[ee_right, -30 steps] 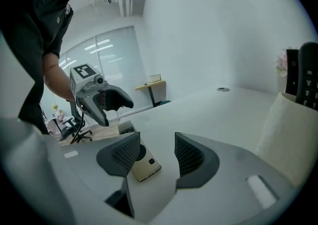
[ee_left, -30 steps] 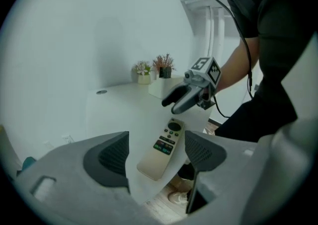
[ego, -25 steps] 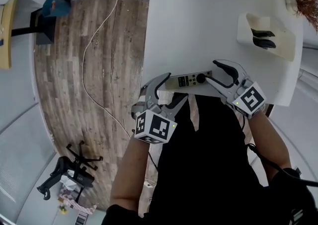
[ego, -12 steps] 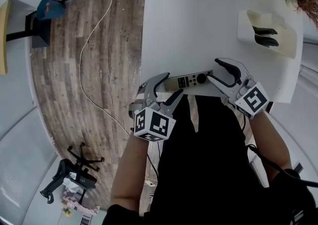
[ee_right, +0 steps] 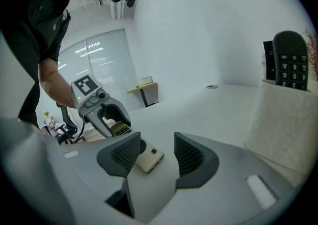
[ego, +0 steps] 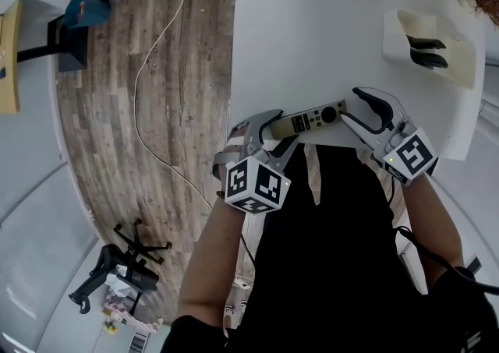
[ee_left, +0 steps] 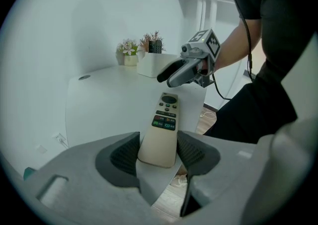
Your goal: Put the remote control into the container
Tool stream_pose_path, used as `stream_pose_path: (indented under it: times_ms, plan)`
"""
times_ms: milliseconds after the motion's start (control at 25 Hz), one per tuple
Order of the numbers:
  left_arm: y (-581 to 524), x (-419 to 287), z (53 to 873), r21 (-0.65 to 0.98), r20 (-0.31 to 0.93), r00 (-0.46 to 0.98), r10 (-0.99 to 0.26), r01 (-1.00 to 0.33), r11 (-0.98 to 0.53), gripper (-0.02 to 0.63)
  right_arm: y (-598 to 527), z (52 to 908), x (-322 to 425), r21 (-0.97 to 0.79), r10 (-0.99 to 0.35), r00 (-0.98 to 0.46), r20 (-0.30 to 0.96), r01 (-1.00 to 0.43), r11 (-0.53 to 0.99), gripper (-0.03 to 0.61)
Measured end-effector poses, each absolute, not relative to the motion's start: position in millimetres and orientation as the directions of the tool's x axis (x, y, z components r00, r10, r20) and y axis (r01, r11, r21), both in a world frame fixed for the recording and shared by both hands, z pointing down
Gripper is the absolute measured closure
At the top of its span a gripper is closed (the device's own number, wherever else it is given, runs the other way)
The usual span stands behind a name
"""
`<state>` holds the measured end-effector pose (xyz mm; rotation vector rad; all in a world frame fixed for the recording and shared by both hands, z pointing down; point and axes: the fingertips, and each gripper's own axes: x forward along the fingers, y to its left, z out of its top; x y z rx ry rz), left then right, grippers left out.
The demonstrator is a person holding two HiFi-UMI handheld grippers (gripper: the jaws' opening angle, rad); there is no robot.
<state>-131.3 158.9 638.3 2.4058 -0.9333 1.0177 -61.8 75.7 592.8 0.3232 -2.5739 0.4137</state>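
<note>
Two claws: both at near edge of bench (ego: 312,32), one at each end of remote control (ego: 312,120).
Remote control: beige, flat on bench, button side up, lying approx. along near edge; well apart from container.
Left claw (ego: 285,130): straddles remote's plain end; jaws have just been closing, pads (ee_left: 126,154) sit right at its two long sides, no clear squeeze seen, so still released.
Right claw (ego: 351,104): jaws wide apart, released; remote's button end lies low between them, closer to one pad, other pad clear of it.
Container (ego: 452,71): white, open top, by bench's right edge, toward far right corner.
Container contents: 2 dark handsets (ego: 425,51), standing on end, tops poking above rim; right gripper view shows keypad on one.
Far right corner: small pot w/ pale flowers (ee_left: 130,52) and a reddish dried plant, just beyond container.
Off bench: wood floor (ego: 156,94) to left w/ white cable (ego: 144,71) trailing across it.
</note>
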Motion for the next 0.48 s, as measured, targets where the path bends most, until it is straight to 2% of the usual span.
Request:
stream_pose_path:
  times_ms: [80,360,480]
  plan:
    - [158,-131,637,0.091,0.732,0.525,-0.434,-0.707,-0.702,0.388,78,592,-59,-0.234,-0.148,-0.846,0.513,-0.304,0.923,0.36]
    - [148,-128,627,0.11,0.712,0.527,-0.464,-0.736,-0.668,0.393,97,596,-51,-0.272,-0.117,-0.848,0.516,-0.292,0.917,0.362]
    - [146,-128,625,0.116,0.715,0.525,-0.461,-0.74,-0.663,0.394,109,594,-54,-0.356,-0.089,-0.869,0.486,-0.29,0.888,0.385]
